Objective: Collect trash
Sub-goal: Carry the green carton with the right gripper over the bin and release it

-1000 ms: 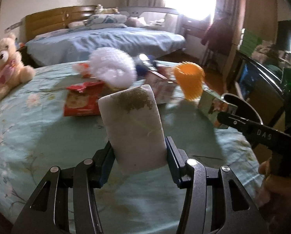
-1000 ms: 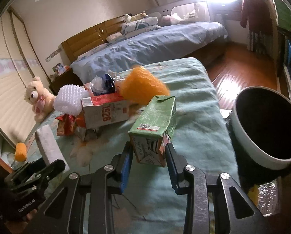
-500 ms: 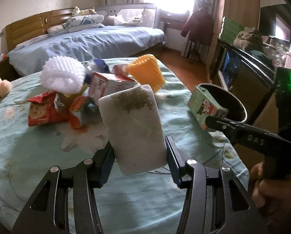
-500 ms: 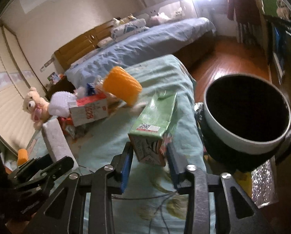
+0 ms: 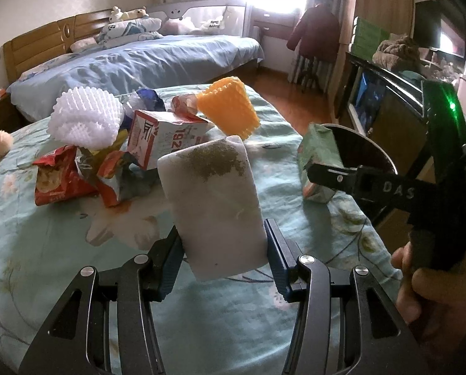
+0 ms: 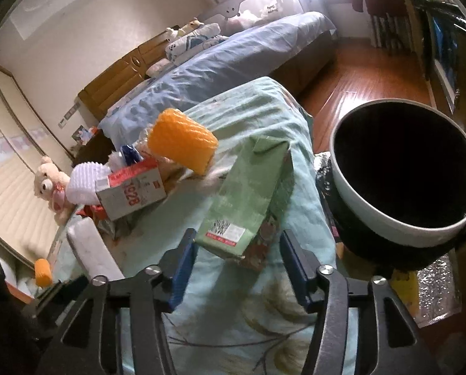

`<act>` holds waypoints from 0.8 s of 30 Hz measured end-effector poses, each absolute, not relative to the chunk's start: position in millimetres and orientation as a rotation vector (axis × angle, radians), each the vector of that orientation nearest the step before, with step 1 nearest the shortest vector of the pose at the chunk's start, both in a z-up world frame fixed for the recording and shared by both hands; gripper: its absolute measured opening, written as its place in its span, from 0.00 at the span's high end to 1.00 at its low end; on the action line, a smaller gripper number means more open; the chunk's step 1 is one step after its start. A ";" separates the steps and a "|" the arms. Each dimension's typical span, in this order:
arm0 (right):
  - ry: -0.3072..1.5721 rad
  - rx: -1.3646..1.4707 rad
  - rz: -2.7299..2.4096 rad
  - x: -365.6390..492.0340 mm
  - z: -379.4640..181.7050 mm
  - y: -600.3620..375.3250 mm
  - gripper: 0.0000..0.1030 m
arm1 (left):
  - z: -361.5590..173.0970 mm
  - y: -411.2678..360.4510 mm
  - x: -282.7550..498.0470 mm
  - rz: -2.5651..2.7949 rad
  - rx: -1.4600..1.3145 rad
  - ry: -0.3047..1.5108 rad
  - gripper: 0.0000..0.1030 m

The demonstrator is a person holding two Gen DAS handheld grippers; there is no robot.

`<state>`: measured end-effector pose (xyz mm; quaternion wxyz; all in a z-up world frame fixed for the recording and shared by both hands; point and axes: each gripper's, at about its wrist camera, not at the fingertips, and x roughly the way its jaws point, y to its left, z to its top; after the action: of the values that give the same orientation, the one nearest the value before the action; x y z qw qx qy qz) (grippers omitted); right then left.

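Drop-off step by the look of it: right tongs [image 6: 236, 268] are opening, and the green carton [image 6: 245, 193] sits loose between the pads, tipping at the bed's edge just beside the black bin [image 6: 404, 168]. Left tongs [image 5: 223, 256] are clamped on a stained white foam block [image 5: 214, 206]. Next call, I'd guess: get the carton over the rim, then the foam. Bin's inside is pure black, so no telling what's in it.
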<state>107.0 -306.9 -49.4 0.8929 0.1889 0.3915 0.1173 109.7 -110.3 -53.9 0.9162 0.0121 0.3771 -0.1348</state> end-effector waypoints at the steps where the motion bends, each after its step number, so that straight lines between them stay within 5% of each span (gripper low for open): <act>1: 0.808 0.392 0.244 106.3 -48.7 -307.3 0.30 | -53.7 -110.7 110.6 -0.277 0.024 0.777 0.53; 8: 0.817 0.389 0.210 119.3 -51.4 -305.9 0.35 | -55.5 -114.5 112.6 -0.290 0.033 0.785 0.53; 10: 0.818 0.373 0.216 120.8 -52.3 -303.4 0.52 | -56.0 -116.6 114.4 -0.293 0.036 0.788 0.53; 14: 0.796 0.342 0.225 116.9 -45.1 -303.4 0.67 | -55.5 -120.3 117.1 -0.306 0.041 0.792 0.53; 24: 0.733 0.372 0.184 98.9 -30.8 -345.5 0.68 | -49.8 -156.0 127.0 -0.390 0.067 0.792 0.53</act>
<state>98.9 -345.5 -30.8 0.9125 0.1806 0.3559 0.0892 127.0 -156.0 -49.8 0.9036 0.0324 0.3831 -0.1888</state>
